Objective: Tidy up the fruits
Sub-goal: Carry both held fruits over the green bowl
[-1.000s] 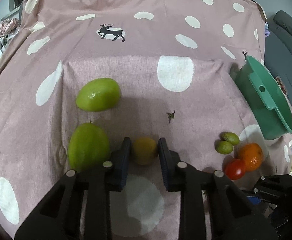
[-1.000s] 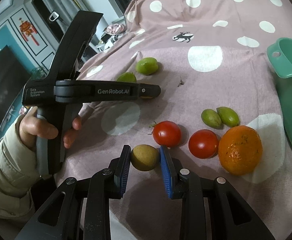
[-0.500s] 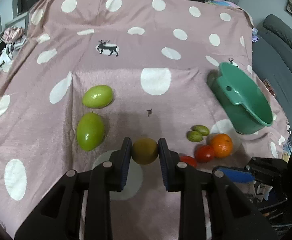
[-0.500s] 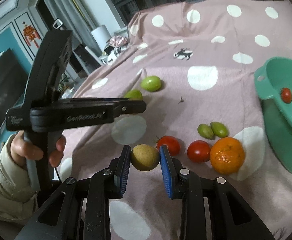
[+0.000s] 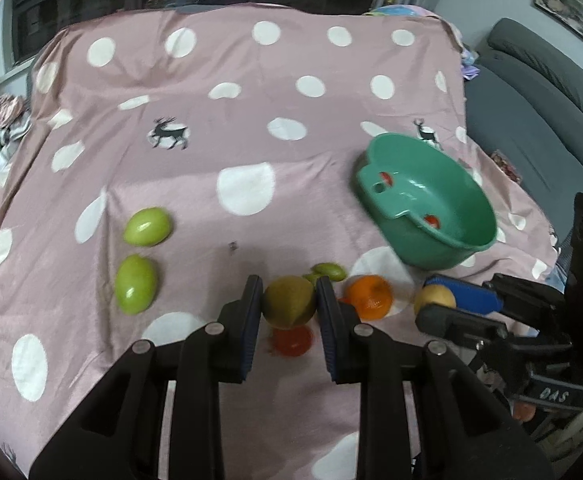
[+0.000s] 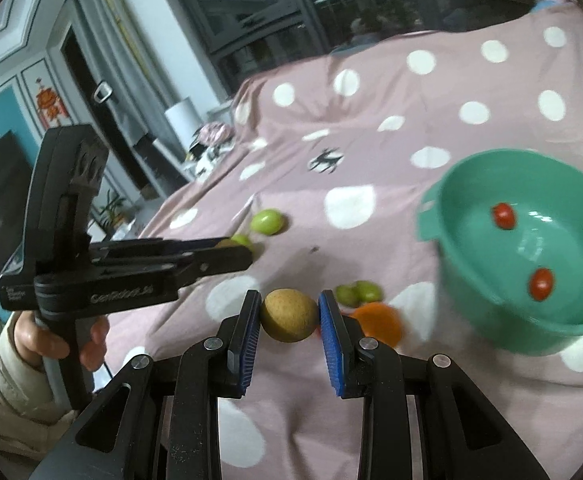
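Only in the right wrist view: hand [image 6: 51, 344] gripping the left gripper [image 6: 235, 258] handle, raised level over the bed [image 6: 471, 80]. Only in the left wrist view: whole tomato [image 5: 291, 340] on the cloth beneath the held fruit.

Counted: two big green fruits [image 5: 147, 226] near the left edge, two small green ones [image 6: 359, 292], one orange [image 5: 369, 296], two cherry tomatoes [image 6: 503, 216] inside the bowl [image 5: 447, 252] near the right edge.

Left jaws clamped on a brownish fruit [image 5: 289, 300], lifted. Right gripper [image 6: 289, 316] jaws clamped on a pear [image 6: 289, 314], lifted.
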A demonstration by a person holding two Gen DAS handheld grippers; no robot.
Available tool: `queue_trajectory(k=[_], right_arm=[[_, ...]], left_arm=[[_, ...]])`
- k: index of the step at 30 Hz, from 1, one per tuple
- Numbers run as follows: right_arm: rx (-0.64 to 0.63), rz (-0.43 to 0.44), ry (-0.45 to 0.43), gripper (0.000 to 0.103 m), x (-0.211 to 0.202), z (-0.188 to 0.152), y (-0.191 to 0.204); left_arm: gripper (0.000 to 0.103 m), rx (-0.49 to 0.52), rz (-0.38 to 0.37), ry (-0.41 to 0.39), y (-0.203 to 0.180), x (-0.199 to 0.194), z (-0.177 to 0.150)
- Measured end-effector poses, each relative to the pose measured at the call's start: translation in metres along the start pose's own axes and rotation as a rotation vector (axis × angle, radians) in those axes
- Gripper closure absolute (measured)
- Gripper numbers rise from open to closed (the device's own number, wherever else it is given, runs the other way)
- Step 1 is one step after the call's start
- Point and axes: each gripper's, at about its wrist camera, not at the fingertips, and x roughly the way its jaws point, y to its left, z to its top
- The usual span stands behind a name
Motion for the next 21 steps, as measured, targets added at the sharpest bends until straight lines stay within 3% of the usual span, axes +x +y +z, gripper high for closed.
queue_trajectory(k=[12, 21], right_arm=[[0.082, -0.152, -0.121, 0.072, -0.044, 0.015, -0.068], [0.114, -0.245, -0.12, 0.072, -0.043, 0.017, -0.103]], left_arm=[[0.076, 0.118, -0.111, -0.034, -0.073, 0.034, 0.051], [0.076, 0.173, -0.15, 0.004, -0.105, 0.078, 0.07]])
